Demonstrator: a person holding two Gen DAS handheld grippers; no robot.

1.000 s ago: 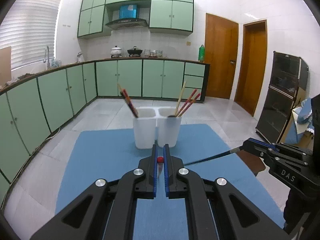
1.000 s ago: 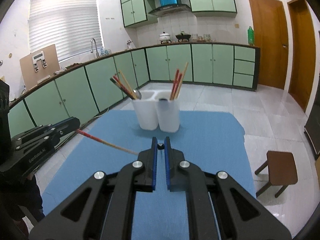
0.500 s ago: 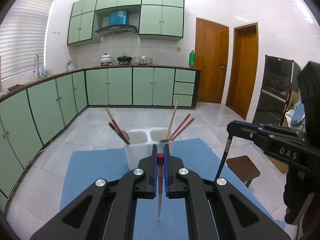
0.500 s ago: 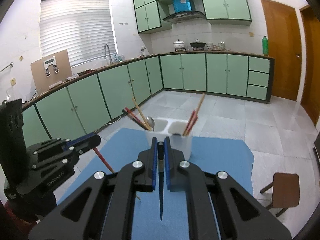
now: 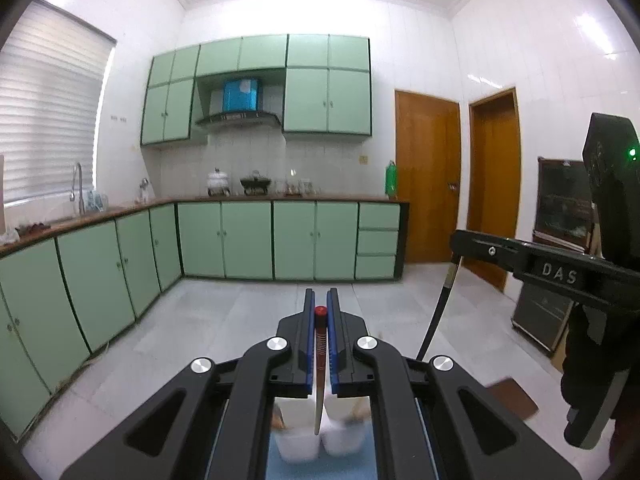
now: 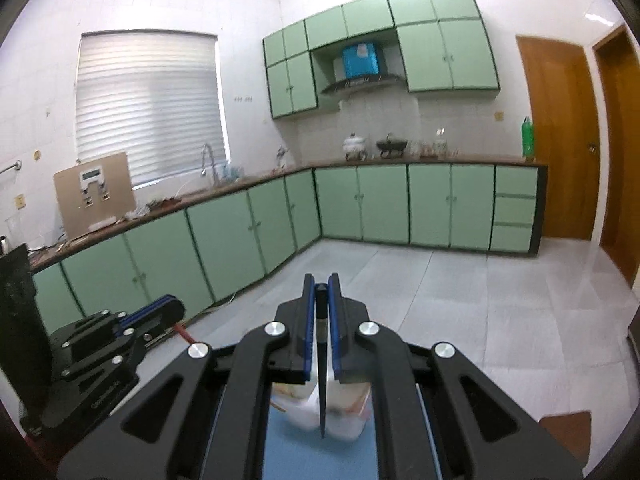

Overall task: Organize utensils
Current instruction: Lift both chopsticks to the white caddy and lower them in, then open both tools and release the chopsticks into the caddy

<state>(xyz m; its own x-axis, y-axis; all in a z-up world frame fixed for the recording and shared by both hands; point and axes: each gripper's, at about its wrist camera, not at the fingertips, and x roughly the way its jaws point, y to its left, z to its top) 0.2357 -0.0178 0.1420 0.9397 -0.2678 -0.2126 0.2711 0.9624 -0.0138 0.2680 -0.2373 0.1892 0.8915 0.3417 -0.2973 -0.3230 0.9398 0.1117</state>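
Now both grippers are up high, above the white holder. My left gripper (image 5: 321,312) is closed on a red chopstick (image 5: 320,356), which hangs down between the blue pads; its pale tip points at the holder (image 5: 300,444) just below. My right gripper (image 6: 321,288) is clamped on a black chopstick (image 6: 322,380), also hanging straight down, with its thin tip over the holder (image 6: 344,428).

From the left camera I see the right gripper at the right side, with the black chopstick (image 5: 436,316) slanting down from its closed jaws. From the right camera I see the left gripper at the left side, and a short red piece of its chopstick (image 6: 185,334) under the pads.

The holder has two cups, it stands on a blue mat (image 5: 272,464), and some utensils are inside, but they are blurred. A brown stool (image 6: 568,428) is on the floor at the right.
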